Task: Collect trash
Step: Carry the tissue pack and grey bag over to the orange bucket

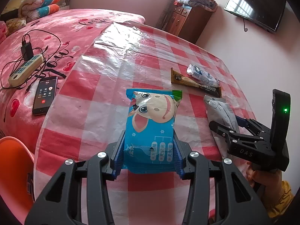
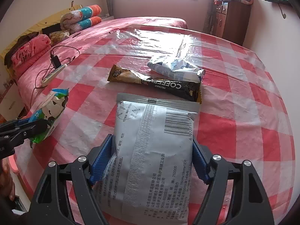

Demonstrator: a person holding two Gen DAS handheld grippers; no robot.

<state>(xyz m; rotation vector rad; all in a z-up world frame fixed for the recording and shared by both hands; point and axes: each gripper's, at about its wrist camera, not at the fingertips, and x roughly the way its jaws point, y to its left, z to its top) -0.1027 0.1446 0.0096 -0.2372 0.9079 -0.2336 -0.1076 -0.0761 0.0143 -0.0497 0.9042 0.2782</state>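
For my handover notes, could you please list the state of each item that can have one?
left gripper: shut on blue wipes pack
right gripper: jaws around grey packet, grip unclear
coffee sachet: lying flat
white wrapper: crumpled
phone: screen lit

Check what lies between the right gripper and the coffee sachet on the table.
The grey packet sits between the right gripper's jaws and reaches ahead, its far edge almost at the coffee sachet. Nothing else visible lies between them.
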